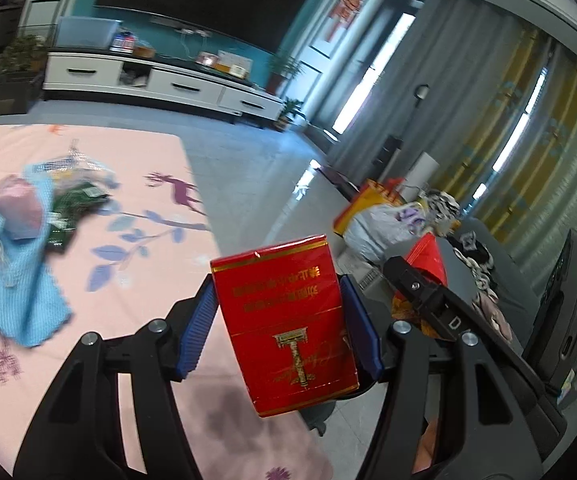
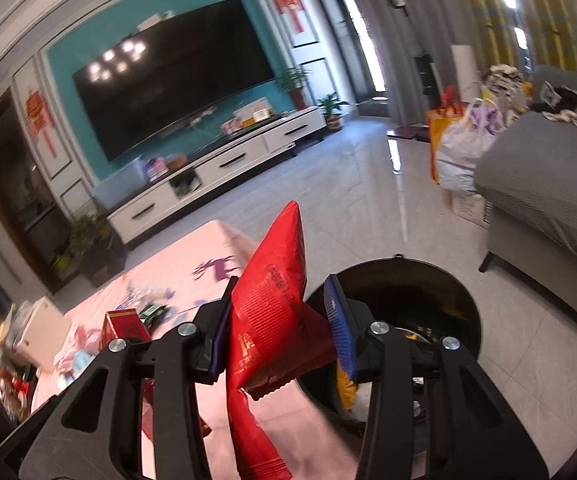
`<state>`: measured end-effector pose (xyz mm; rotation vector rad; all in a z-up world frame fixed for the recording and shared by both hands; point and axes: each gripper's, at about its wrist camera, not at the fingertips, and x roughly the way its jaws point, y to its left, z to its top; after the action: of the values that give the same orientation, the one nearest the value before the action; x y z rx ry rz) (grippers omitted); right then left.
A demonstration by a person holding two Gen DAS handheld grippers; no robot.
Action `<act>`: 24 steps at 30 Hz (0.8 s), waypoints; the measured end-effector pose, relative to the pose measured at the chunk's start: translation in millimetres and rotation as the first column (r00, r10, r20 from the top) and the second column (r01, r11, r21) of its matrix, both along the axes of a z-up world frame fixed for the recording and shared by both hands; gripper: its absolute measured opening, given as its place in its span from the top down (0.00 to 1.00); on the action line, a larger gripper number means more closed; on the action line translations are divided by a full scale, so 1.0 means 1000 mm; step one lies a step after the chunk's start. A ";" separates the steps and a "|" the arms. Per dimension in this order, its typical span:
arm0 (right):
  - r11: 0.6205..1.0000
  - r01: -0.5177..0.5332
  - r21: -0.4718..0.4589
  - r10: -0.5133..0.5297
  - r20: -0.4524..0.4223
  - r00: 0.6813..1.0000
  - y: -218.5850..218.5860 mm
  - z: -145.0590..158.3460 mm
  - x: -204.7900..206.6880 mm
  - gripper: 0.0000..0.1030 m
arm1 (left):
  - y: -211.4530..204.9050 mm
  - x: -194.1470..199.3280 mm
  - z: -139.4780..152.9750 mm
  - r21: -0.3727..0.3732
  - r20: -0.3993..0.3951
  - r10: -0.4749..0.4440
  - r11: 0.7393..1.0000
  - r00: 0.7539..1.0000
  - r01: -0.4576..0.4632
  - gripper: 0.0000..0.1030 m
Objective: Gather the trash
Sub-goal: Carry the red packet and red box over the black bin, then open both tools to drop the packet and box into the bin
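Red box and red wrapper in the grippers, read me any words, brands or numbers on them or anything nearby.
"D": on the black right gripper, seen from the left wrist; neighbouring letters are cut off.
Red box: gold lettering, upside down, too blurred to read.
Red wrapper: dark print, too blurred and creased to read.

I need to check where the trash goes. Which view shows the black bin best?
The right wrist view: the black bin shows its round open mouth with trash inside, just behind the right hand-held gripper. The left wrist view shows no bin that I can make out.
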<state>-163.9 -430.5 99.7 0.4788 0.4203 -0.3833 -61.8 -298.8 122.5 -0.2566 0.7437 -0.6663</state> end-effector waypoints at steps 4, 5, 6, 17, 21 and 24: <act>0.997 0.057 0.051 -0.056 -0.023 0.998 -0.022 -0.014 -0.004 0.58 | -0.034 0.009 -0.014 0.029 -0.010 -0.052 0.998 0.999 0.053 0.39; 0.994 0.081 0.067 -0.078 -0.037 0.996 -0.029 -0.020 -0.005 0.58 | -0.042 0.011 -0.017 0.038 -0.013 -0.060 0.997 0.998 0.061 0.39; 0.993 0.094 0.078 -0.090 -0.045 0.995 -0.032 -0.023 -0.006 0.58 | -0.050 0.013 -0.021 0.047 -0.018 -0.071 0.996 0.997 0.072 0.39; 0.920 0.256 0.295 -0.229 -0.124 0.965 -0.087 -0.074 -0.024 0.58 | -0.111 0.045 -0.078 0.091 -0.173 -0.150 0.982 0.973 0.167 0.39; 0.904 0.267 0.335 -0.230 -0.148 0.962 -0.091 -0.085 -0.021 0.57 | -0.127 0.052 -0.097 0.117 -0.215 -0.166 0.974 0.962 0.194 0.39; 0.896 0.279 0.345 -0.231 -0.176 0.957 -0.094 -0.090 -0.016 0.57 | -0.136 0.053 -0.107 0.139 -0.230 -0.174 0.968 0.958 0.209 0.39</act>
<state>-179.7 -524.3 10.0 0.8834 0.5622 -0.5982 -9.1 -435.3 15.6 -0.1077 1.0362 -0.7647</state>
